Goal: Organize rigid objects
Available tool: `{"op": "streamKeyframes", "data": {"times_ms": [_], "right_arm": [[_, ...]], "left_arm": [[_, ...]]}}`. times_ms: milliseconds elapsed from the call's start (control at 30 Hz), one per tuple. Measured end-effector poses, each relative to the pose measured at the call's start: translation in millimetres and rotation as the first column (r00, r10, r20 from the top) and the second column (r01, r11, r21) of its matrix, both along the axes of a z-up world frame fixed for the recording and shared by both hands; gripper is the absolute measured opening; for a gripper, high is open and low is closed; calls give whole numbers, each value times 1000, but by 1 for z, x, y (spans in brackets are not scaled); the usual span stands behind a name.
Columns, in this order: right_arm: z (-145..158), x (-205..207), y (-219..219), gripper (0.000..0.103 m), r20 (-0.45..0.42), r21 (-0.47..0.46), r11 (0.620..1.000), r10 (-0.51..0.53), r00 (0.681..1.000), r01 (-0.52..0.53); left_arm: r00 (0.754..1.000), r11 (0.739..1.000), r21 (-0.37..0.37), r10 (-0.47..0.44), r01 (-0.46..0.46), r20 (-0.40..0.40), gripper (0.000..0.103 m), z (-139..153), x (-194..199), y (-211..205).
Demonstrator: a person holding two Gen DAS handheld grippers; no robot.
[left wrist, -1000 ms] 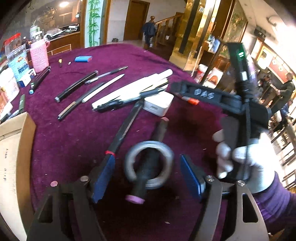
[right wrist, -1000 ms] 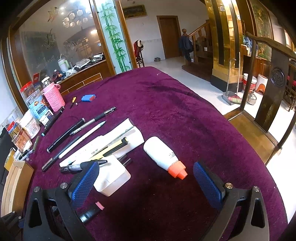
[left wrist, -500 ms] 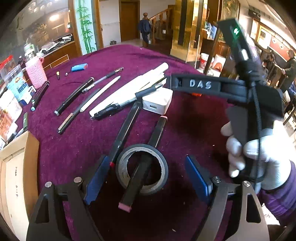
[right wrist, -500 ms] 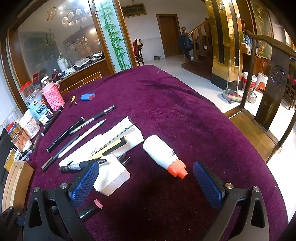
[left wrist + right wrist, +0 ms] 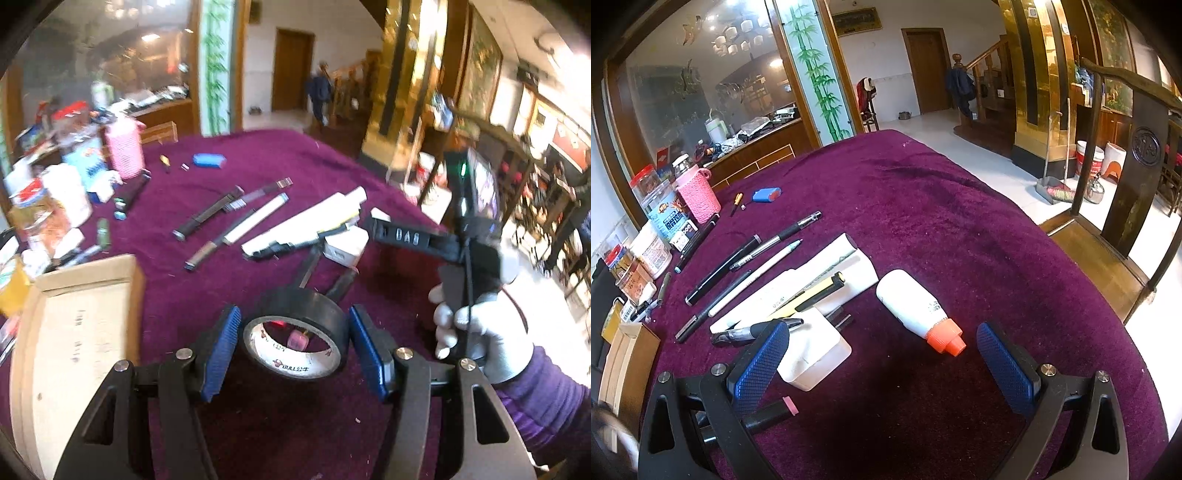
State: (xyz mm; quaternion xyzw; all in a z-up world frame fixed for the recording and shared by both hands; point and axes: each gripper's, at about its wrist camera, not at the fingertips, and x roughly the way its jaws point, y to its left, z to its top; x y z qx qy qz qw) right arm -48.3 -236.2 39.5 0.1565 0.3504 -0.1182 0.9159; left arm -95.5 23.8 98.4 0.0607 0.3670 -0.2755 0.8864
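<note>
Tape roll in the pinch
Left tool (image 5: 293, 341) clamps the black tape roll (image 5: 295, 332) across its stiff, light rim; right tool (image 5: 882, 363) hangs spread, empty.

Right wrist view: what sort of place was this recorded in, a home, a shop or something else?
Probably a large home's hall or dining room, though I can't be sure: a table under a purple velvet cloth, a wooden staircase by a door, and a glass partition painted with bamboo, kitchen clutter behind it.

Black claw (image 5: 293, 343) frames, blue ribbed pads (image 5: 221, 350), silver screws, white glove (image 5: 480, 332), purple sleeve (image 5: 546, 402)
</note>
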Motion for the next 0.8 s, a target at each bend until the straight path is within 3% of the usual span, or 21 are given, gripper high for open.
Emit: {"op": "streamKeyframes", "data": {"times_ms": [133,300,400,467,567,633,733,800], "right_arm": [[16,-11,12,101,52,-23,998,52,997,-51],[34,-22,60,100,26,27,961,274,961,-275],[26,-18,83,83,-42,96,934,349,936,-344],[19,-9,94,66,-61,171,916,376,924,-362],[13,14,112,65,-105,202,918,367,924,-342],[1,35,127,65,-218,125,953,298,929,-276],[-20,58,137,65,-333,83,975,223,916,-207],[-20,64,149,62,-346,-23,982,169,923,-189]], "left_arm": [[999,995,-92,42,-40,18,60,20,-15,36],[994,983,-154,104,-97,36,60,29,-27,80],[988,971,-190,154,-145,33,60,27,-30,109],[983,964,-201,183,-173,29,60,26,-31,125],[972,952,-205,236,-228,18,60,22,-31,150],[961,941,-201,277,-271,6,60,18,-30,165],[952,930,-210,307,-302,-9,60,14,-31,183],[948,925,-215,318,-313,-15,60,12,-30,191]]}}
